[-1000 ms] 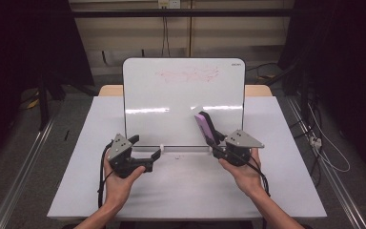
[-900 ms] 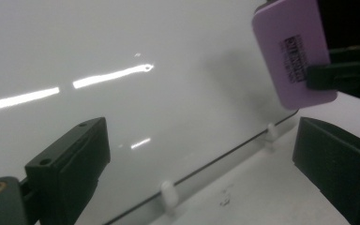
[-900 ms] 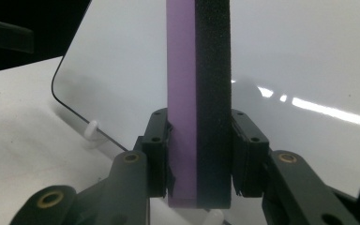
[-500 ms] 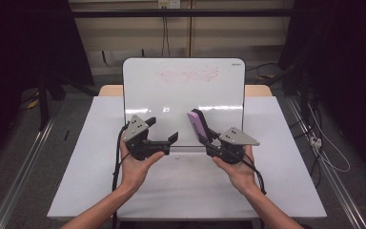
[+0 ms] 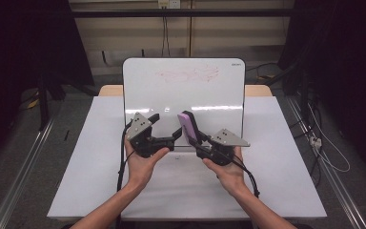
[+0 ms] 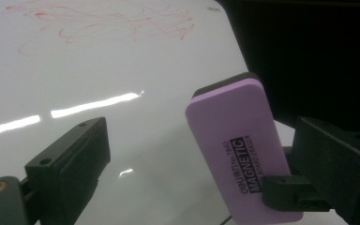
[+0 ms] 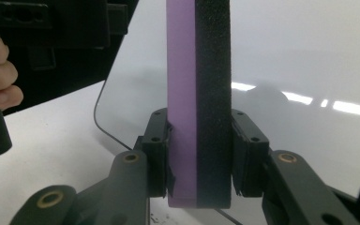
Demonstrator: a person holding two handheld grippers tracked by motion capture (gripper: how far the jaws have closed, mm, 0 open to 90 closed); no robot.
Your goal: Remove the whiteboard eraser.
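Observation:
A purple eraser (image 5: pixel 188 126) with a black felt side is held upright in front of the whiteboard (image 5: pixel 186 90), with my right gripper (image 5: pixel 196 139) shut on its lower part. In the right gripper view both pads clamp the eraser (image 7: pixel 198 93), one on the purple face and one on the felt. My left gripper (image 5: pixel 165 126) points right at the eraser with its jaws open. In the left gripper view the eraser (image 6: pixel 236 140) stands between my open jaws, close to the right one and apart from the left one. Faint red scribbles (image 6: pixel 103 23) mark the top of the whiteboard (image 6: pixel 98 70).
The whiteboard stands upright at the middle of a white table (image 5: pixel 95 157). Metal rails (image 5: pixel 24 171) run along the floor on both sides. Cables (image 5: pixel 324 148) lie on the floor at the right. A dark curtain hangs behind the table.
My left gripper has risen and moved right, up to the eraser. My right gripper has shifted a little left with the eraser still in it.

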